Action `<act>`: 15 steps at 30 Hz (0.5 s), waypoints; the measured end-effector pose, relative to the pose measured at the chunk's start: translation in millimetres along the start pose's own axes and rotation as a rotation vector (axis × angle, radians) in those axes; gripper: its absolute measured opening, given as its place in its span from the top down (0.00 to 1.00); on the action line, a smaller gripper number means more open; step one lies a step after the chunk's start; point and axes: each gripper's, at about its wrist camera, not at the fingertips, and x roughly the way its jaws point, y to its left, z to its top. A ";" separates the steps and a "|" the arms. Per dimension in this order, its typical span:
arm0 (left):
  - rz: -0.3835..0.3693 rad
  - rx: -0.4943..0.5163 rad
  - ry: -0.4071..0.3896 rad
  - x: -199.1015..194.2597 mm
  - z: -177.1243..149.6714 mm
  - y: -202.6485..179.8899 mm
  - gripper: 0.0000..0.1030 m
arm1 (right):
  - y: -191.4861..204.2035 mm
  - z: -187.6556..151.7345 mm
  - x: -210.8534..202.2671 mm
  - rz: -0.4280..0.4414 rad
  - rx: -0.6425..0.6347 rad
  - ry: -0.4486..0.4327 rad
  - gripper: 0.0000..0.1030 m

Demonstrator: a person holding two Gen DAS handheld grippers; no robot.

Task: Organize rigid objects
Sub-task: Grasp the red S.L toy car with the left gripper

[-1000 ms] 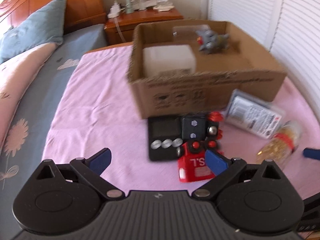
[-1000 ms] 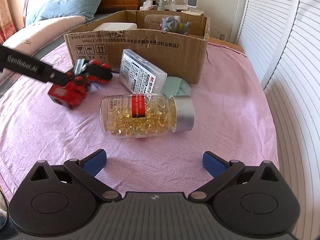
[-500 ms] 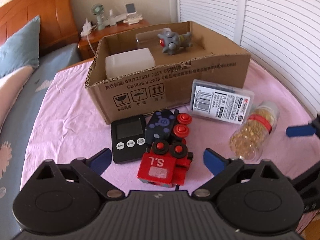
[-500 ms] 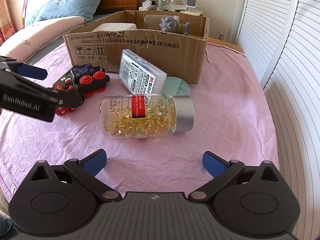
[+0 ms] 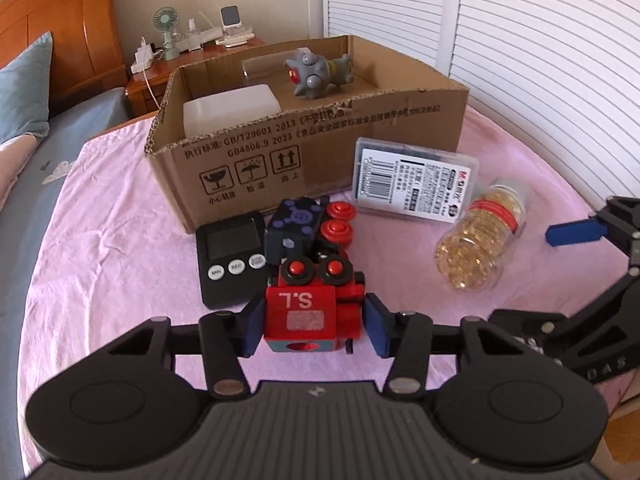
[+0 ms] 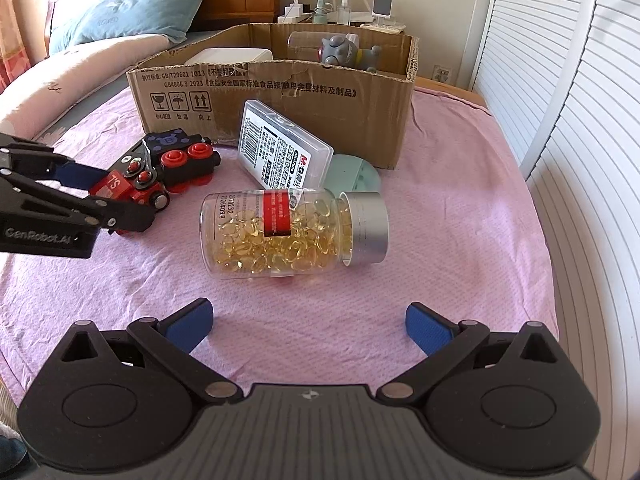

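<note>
Before the cardboard box (image 5: 304, 152), left gripper (image 5: 314, 322), wide open a second ago, now clamped on red toy train (image 5: 308, 308), ready for boxing; right gripper (image 6: 308, 326) agape, empty.

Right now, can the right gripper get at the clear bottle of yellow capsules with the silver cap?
Probably yes. The right gripper is open, and the clear bottle of yellow capsules lies on its side just ahead of it, with only bare pink cloth between them.
</note>
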 end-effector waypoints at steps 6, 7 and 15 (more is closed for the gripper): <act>-0.018 -0.001 0.023 -14.2 -15.1 4.1 0.51 | 0.0 -0.4 -0.3 0.000 0.000 0.000 0.00; -0.018 -0.005 0.028 -15.2 -17.5 5.1 0.51 | 0.1 -0.4 -0.4 0.000 0.000 0.001 0.00; -0.011 -0.043 0.017 -8.3 -26.1 9.3 0.25 | 0.4 0.9 0.0 -0.008 0.007 0.002 0.00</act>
